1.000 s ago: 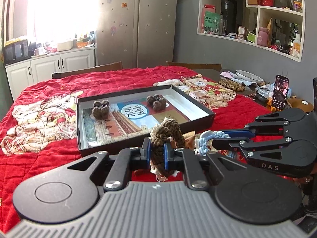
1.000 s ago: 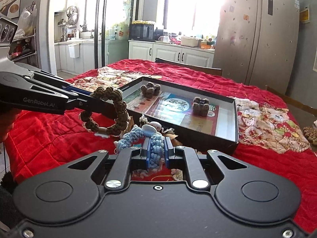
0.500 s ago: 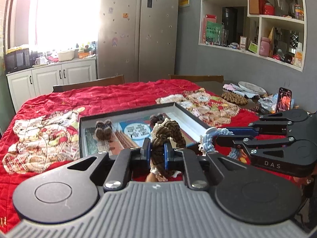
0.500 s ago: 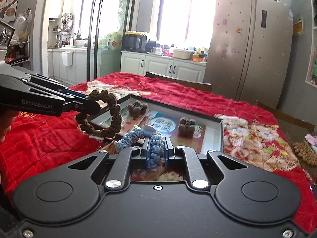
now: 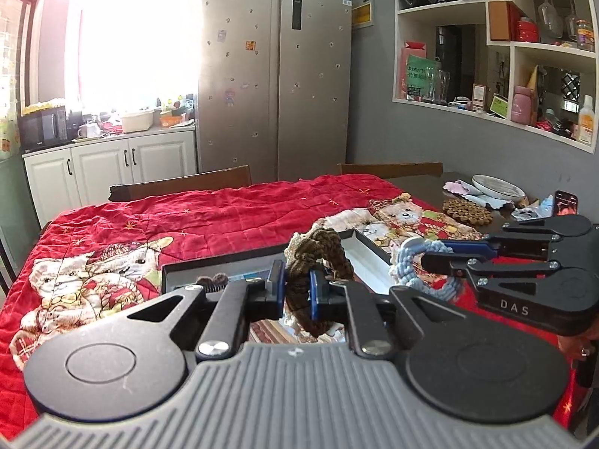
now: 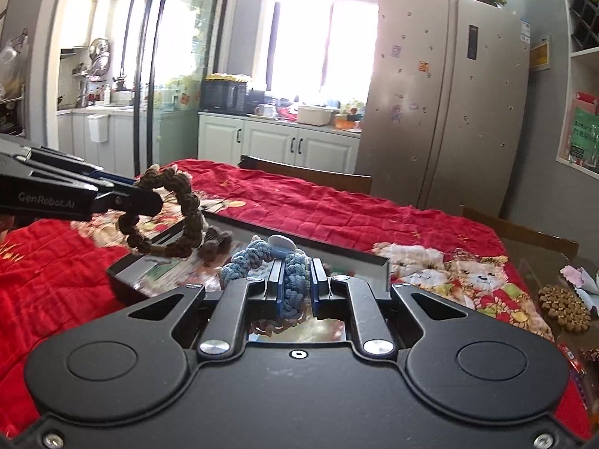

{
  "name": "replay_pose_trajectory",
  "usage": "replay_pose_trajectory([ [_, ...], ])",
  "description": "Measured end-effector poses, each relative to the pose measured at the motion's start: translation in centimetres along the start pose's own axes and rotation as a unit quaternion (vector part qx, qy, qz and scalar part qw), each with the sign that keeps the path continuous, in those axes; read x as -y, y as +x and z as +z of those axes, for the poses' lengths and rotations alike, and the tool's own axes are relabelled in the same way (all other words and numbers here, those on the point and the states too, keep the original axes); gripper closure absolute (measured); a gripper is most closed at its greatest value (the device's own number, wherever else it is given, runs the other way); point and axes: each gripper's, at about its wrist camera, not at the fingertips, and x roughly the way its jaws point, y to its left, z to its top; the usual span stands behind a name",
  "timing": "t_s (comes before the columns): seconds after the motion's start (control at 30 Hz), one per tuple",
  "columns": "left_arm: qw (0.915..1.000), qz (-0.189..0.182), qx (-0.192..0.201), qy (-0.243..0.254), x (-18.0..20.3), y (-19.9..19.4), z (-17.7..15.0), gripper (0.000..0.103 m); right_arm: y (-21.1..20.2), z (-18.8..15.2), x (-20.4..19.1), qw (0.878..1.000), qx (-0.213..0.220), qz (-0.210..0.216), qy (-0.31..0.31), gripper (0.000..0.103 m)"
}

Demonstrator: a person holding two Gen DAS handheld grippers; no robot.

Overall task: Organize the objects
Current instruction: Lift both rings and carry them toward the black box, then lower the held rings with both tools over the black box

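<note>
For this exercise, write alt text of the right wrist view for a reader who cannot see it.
The right gripper pinches a blue braided bracelet above a shallow black box on a red quilt. At left, the left gripper holds up a brown braided bracelet; a fridge stands behind.

1. Brown bracelet: knotted, rough woven cord.
2. Blue bracelet: braided soft cord, with a smooth white bead.
3. Left gripper, right gripper: matt black plastic, bright metal screws.
4. Blanket: red quilted cloth.
5. Box: smooth dark walls, glossy printed lining.
</note>
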Motion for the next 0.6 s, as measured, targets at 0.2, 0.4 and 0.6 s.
replay_pose_trajectory([
  [0.2, 0.9998, 0.008, -0.012, -0.011, -0.6, 2.8, 0.9, 0.087, 2.5, 2.1, 1.7, 1.0, 0.006, -0.015, 0.01, 0.09],
  [0.4, 0.9994, 0.019, -0.016, -0.024, -1.5, 5.3, 1.8, 0.087, 6.0, 3.5, 3.0, 0.999, 0.0, -0.029, 0.021, 0.09],
  [0.6, 0.9988, 0.023, -0.019, -0.039, -2.4, 7.6, 2.4, 0.087, 9.9, 3.7, 4.1, 0.999, -0.009, -0.04, 0.036, 0.09],
])
